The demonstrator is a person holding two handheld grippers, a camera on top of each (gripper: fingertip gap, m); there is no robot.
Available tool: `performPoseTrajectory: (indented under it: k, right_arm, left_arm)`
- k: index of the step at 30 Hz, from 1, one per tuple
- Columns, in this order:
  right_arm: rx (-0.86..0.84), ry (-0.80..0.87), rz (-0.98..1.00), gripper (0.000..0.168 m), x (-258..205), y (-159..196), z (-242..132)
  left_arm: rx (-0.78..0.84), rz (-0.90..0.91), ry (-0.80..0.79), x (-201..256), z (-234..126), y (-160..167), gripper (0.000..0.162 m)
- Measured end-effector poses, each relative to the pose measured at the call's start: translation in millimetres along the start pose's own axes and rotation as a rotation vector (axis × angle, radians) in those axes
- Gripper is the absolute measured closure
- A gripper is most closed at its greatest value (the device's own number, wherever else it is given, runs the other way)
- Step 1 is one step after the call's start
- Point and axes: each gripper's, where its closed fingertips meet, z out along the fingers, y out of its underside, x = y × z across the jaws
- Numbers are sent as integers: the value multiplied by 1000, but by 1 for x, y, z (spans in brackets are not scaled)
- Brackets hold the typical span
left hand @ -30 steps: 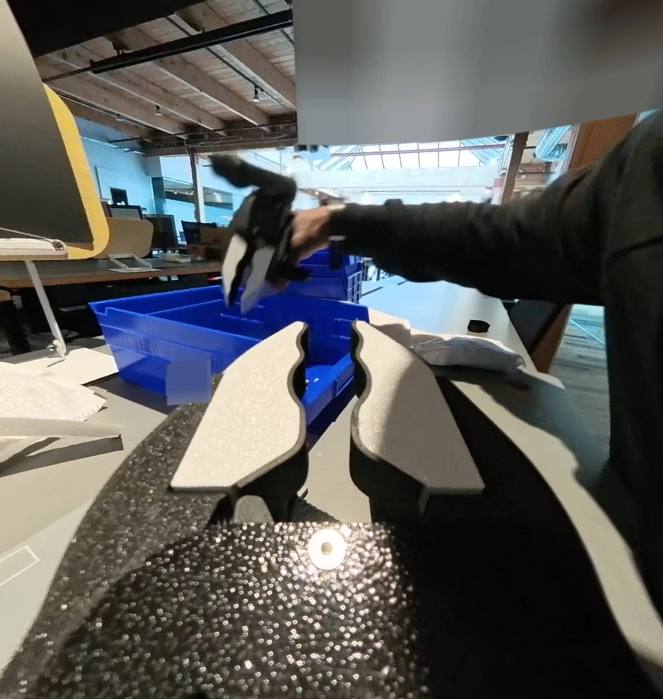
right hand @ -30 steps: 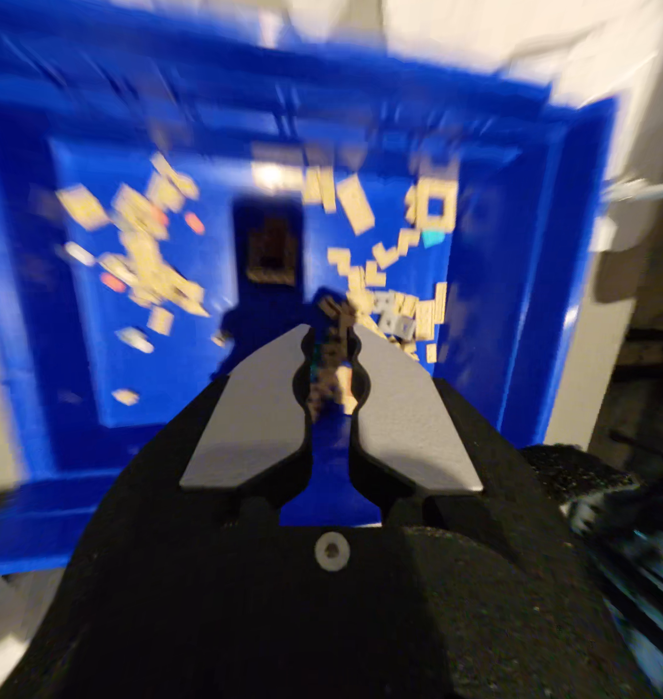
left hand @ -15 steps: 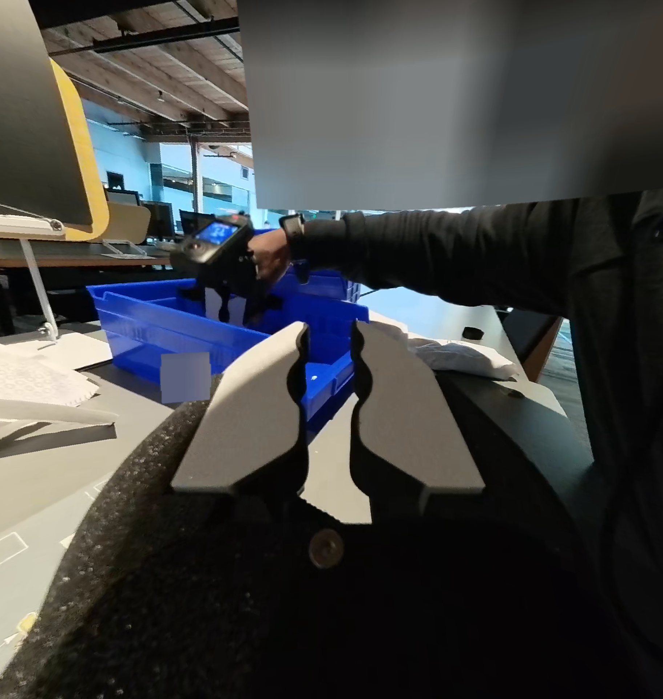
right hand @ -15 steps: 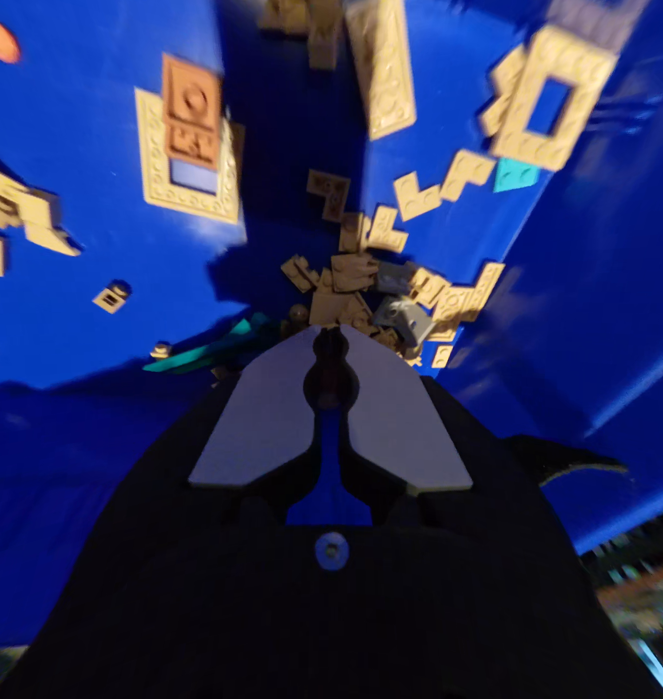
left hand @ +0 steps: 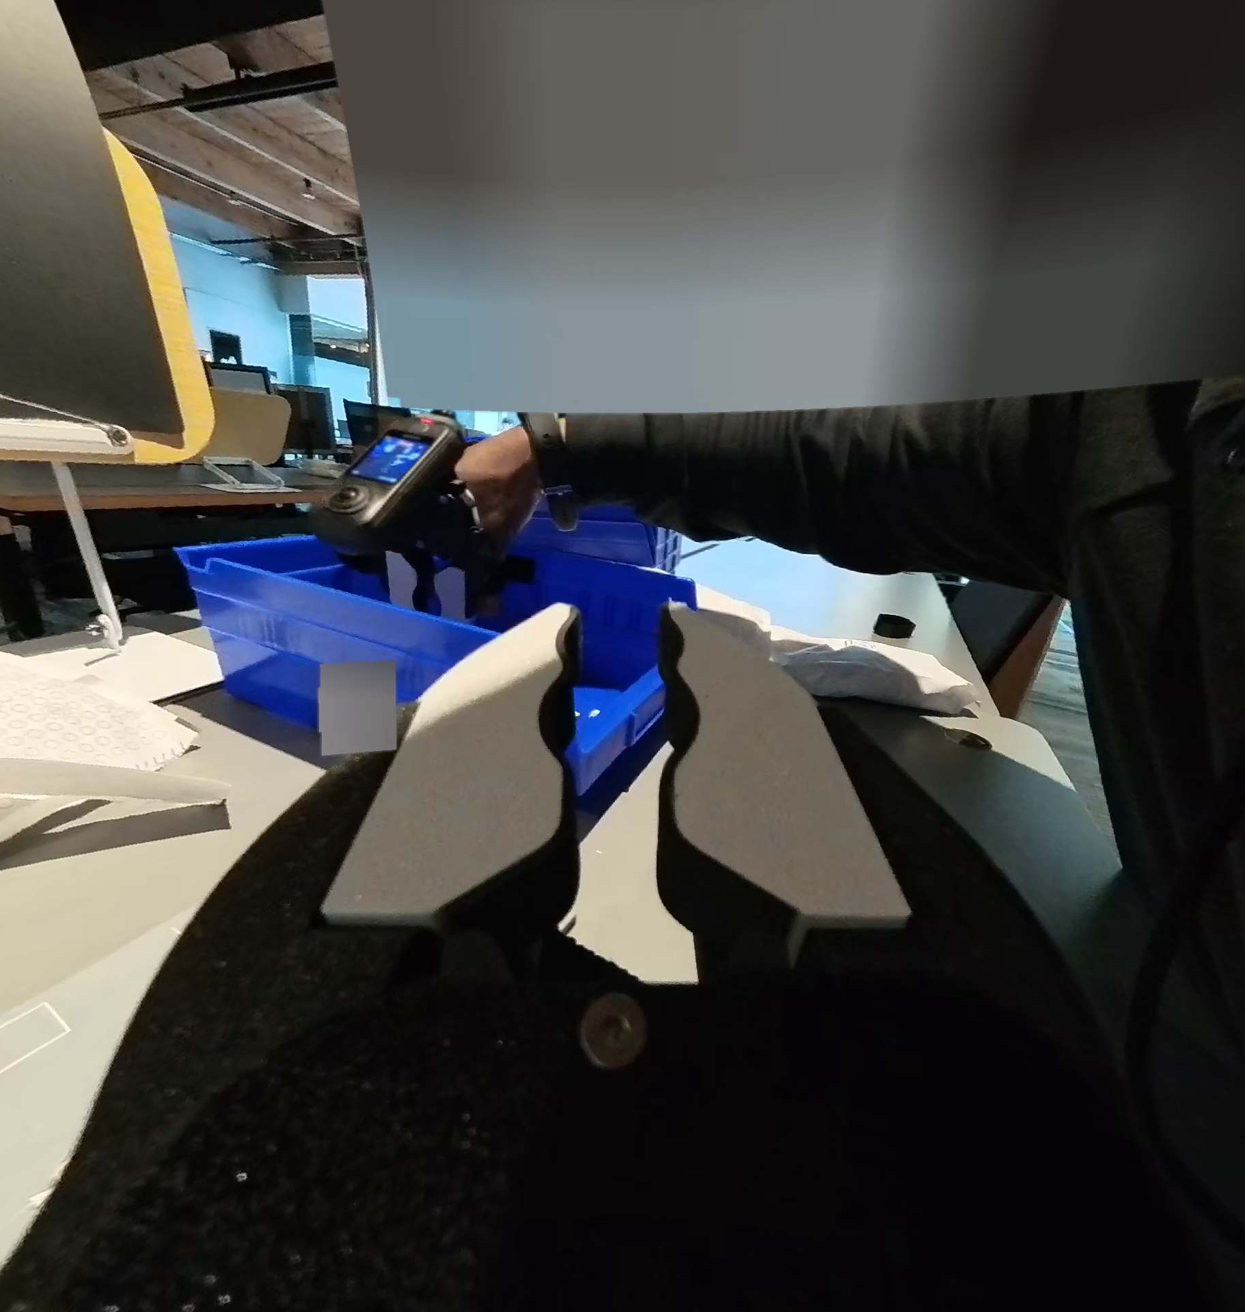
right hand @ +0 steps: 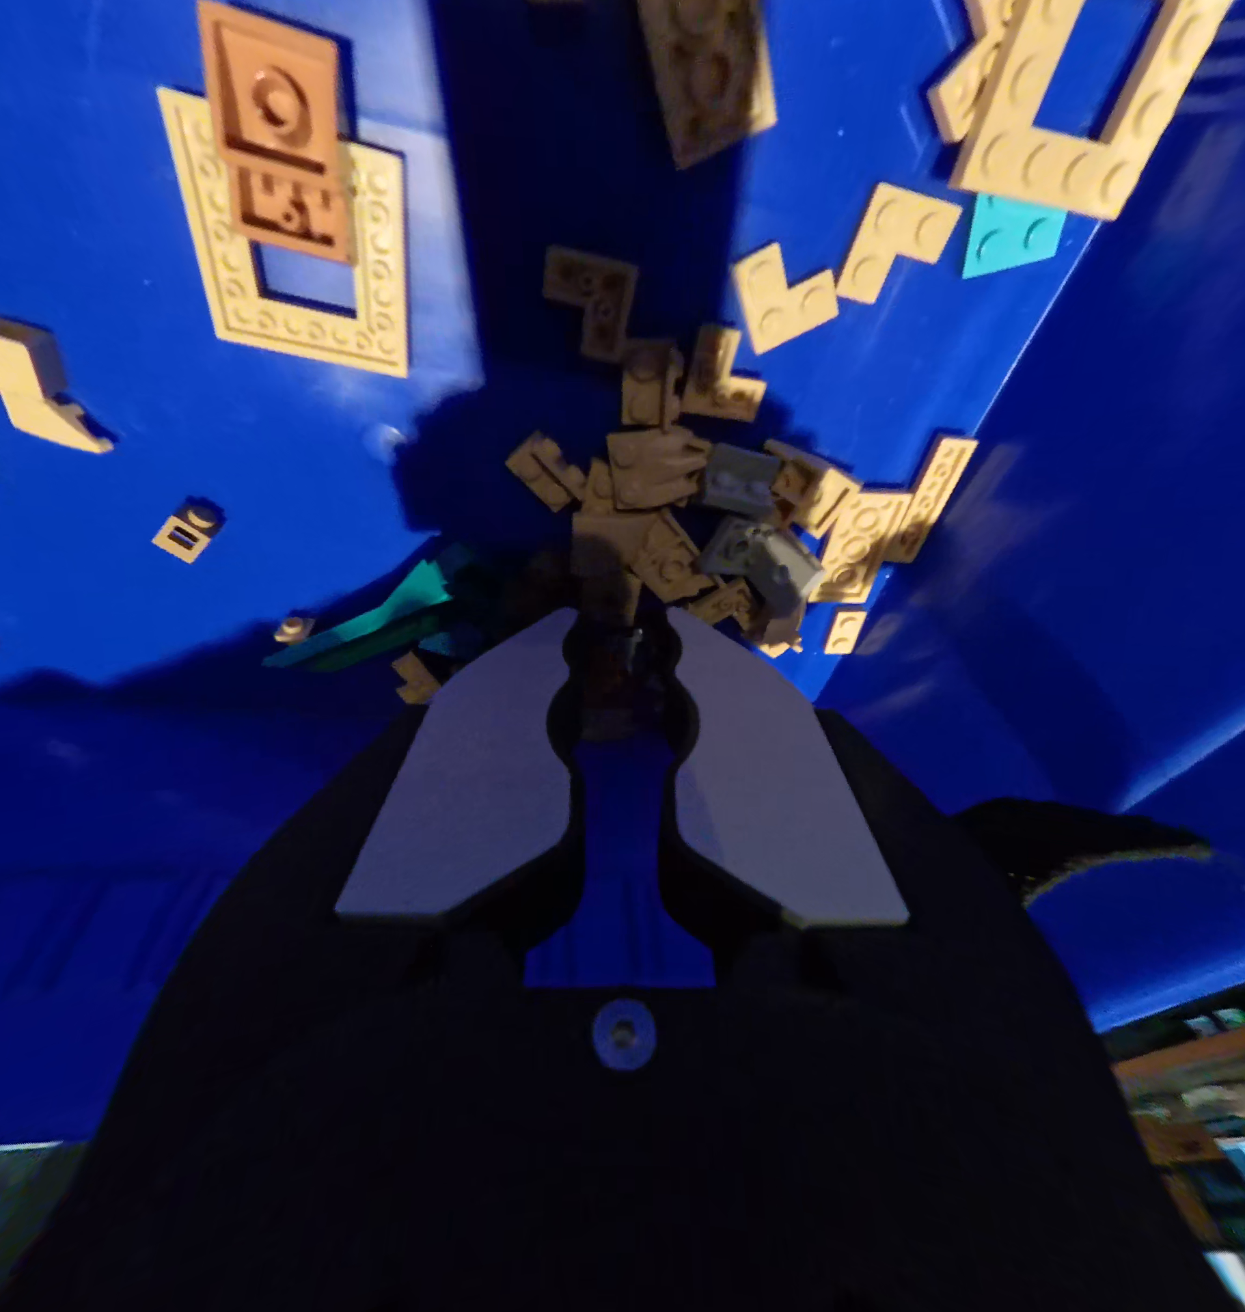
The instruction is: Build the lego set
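Note:
My right gripper is down inside the blue bin, jaws a small gap apart, tips at a heap of tan plates with grey pieces. A dark piece lies in shadow between the tips; I cannot tell if it is touched. A teal piece lies left of the tips. A tan frame plate carrying brown tiles lies farther left. In the left wrist view the right gripper dips into the bin. My left gripper is open and empty above the table, short of the bin.
The person's dark sleeve reaches across to the bin. A white bag lies right of it, paper sheets left. A monitor stands at far left. Another blue bin stands behind. The grey table runs below. Some 35 centimeters of space lies between my two pairs of fingers.
My right gripper dropped from above the bin down to the heap of tan plates; its jaws narrowed, then widened again. My left gripper stayed nearly still.

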Motion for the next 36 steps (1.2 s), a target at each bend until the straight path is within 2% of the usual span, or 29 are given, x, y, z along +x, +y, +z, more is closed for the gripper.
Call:
performPoseTrajectory:
  k: [8, 17, 23, 26, 30, 36]
  right_arm:
    - [28, -115, 59, 151, -5, -6, 0]
    - [-33, -117, 80, 147, -3, 7, 9]
    - [-22, -97, 84, 151, 1, 5, 9]
    - [16, -62, 92, 151, 0, 3, -3]
    - [216, 13, 130, 152, -19, -16, -53]
    - [844, 177, 187, 152, -102, -106, -173]
  left_arm:
    - [6, 5, -1, 0, -1, -3, 143]
    - [7, 5, 5, 2, 0, -3, 142]
    - [6, 4, 4, 2, 0, -2, 142]
    - [12, 3, 3, 2, -1, -5, 143]
    - [19, 12, -3, 2, -2, -10, 142]
    - [21, -1, -11, 3, -2, -20, 141]
